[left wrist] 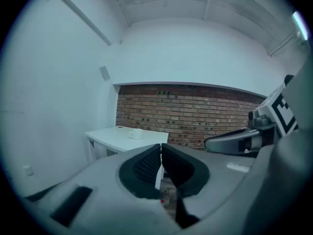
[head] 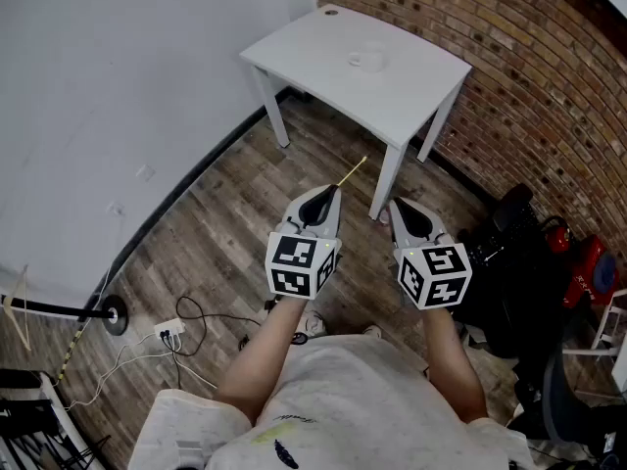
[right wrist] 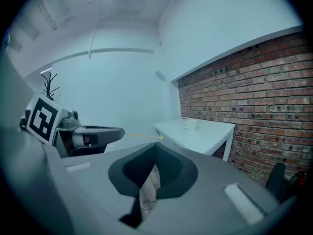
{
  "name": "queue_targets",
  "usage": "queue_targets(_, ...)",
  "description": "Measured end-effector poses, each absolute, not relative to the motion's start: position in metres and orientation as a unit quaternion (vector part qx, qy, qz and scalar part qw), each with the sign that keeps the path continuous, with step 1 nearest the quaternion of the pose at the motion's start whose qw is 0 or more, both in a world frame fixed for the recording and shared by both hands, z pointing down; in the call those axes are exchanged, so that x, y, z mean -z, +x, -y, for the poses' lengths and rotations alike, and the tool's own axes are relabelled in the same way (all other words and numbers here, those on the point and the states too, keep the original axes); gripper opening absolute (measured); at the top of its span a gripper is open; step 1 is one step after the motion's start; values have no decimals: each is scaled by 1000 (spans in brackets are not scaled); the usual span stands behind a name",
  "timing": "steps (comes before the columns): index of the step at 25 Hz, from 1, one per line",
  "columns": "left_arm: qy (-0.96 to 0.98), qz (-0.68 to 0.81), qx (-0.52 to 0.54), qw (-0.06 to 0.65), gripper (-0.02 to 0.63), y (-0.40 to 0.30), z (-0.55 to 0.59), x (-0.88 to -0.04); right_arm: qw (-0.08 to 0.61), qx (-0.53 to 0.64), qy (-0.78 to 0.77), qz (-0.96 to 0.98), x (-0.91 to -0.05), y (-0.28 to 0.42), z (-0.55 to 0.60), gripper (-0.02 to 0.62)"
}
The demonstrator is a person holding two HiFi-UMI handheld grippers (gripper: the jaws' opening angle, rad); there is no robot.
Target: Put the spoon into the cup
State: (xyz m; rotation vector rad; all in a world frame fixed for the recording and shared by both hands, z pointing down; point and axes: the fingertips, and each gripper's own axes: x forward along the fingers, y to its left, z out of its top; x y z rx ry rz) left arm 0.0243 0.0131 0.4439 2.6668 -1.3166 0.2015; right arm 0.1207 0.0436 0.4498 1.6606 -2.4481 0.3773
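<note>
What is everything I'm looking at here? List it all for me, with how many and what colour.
table: 1, white, far end of the room, in the corner by the walls
cup: 1, white, on the table top
spoon: 1, pale and slim, held in the left gripper, pointing toward the table
brick wall: 1, red-brown, right side
floor: brown wood-look planks
power strip: 1, white, with cables, on the floor at lower left
black gear: a heap by the brick wall; cannot tell what it is
left gripper: 1, grey with a black-and-white marker cube, jaws shut on the spoon
right gripper: 1, same look, jaws shut on nothing, beside the left one
</note>
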Motion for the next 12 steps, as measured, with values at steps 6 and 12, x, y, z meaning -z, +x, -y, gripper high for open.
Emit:
queue_targets(6, 897, 429, -65, 85, 6, 8, -2, -448, 82, -137, 566, 809, -456, 104, -35, 11)
queue_targets(12, 904, 414, -63, 90, 6, -25, 17, -453, 94, -136, 574, 802, -458, 67, -17, 11)
